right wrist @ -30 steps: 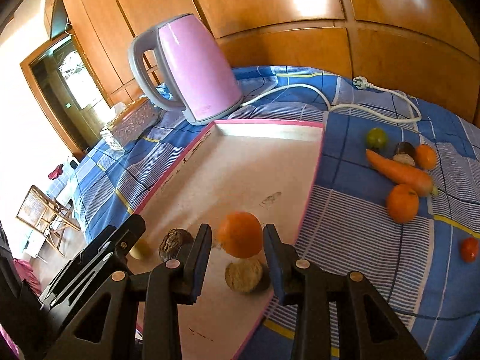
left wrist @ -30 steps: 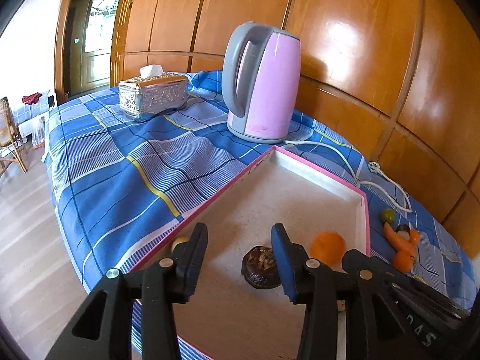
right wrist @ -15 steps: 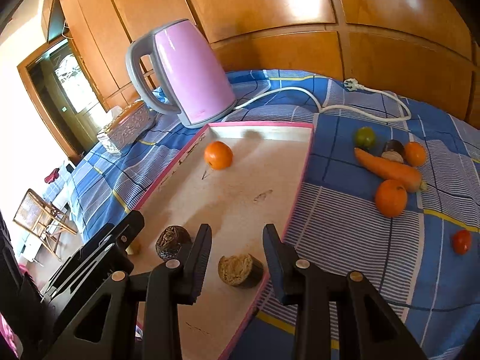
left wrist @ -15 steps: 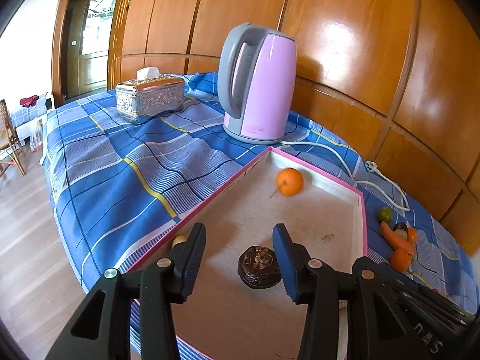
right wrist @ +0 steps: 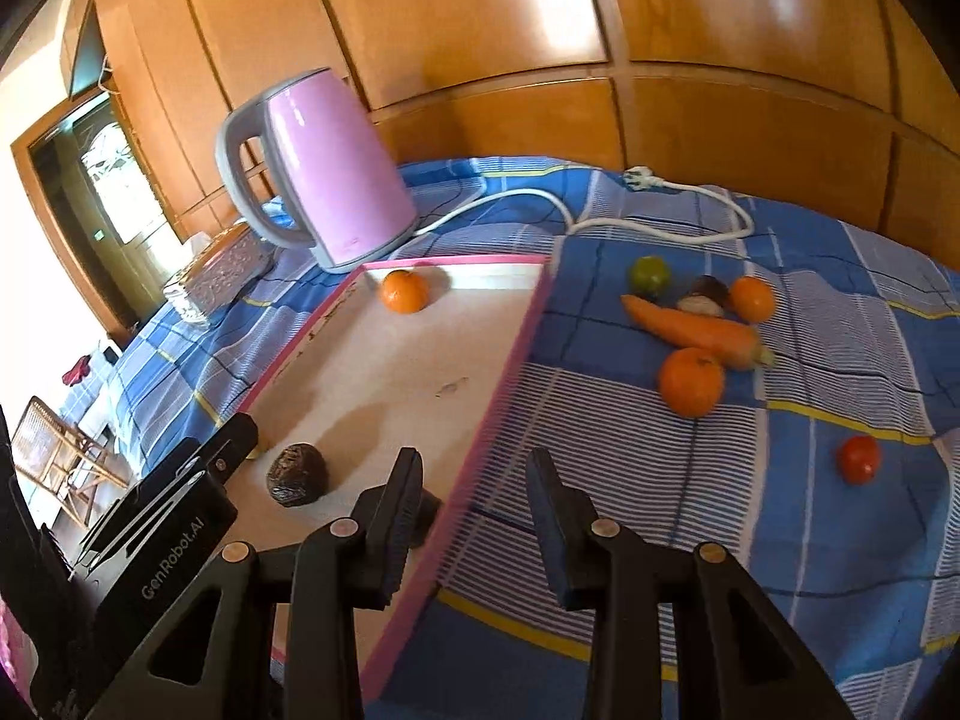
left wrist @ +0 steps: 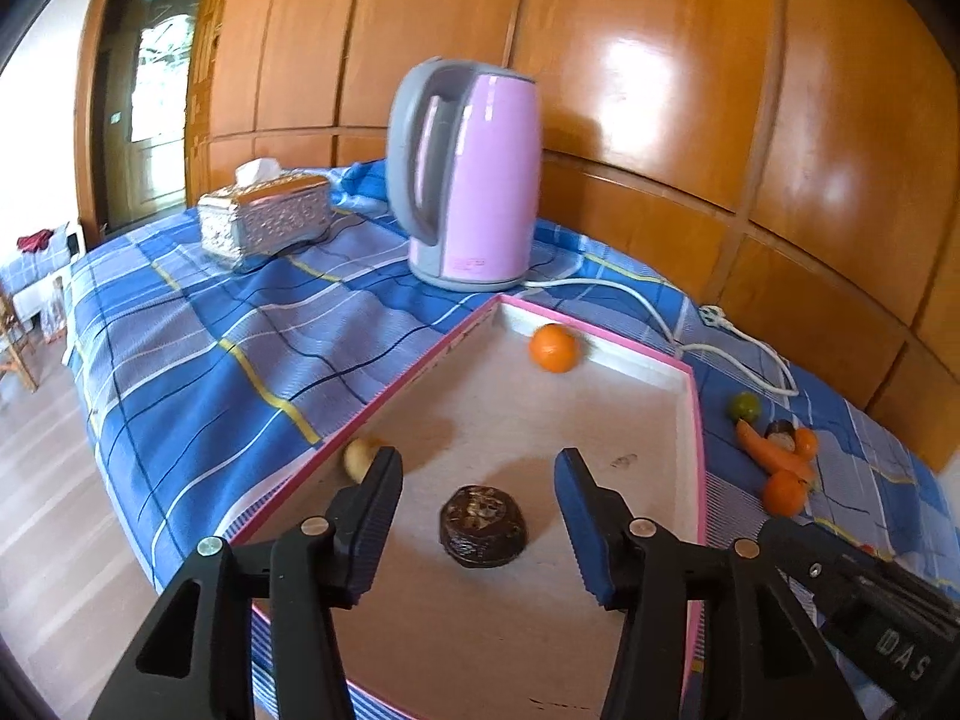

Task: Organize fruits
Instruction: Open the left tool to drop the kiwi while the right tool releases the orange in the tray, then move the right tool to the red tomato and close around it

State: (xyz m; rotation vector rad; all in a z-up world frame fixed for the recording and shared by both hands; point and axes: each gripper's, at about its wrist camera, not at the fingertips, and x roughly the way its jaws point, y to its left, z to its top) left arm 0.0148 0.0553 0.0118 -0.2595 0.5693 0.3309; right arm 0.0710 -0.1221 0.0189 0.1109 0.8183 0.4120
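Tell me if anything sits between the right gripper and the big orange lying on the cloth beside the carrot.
Nothing visible does. The right gripper hangs open over the pink tray rim, and only bare striped cloth lies between it and the orange. The carrot lies just beyond the orange, touching or nearly so; the red tomato sits off to the side.

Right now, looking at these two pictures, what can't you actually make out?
- Pale fruit: left view, half behind the left gripper's finger; kind unclear.
- Something dark by the tray edge: right view, mostly behind a finger of the right gripper.
- Dark item behind the carrot: too small to name.
- Tray's near corner: hidden by gripper bodies, both views.
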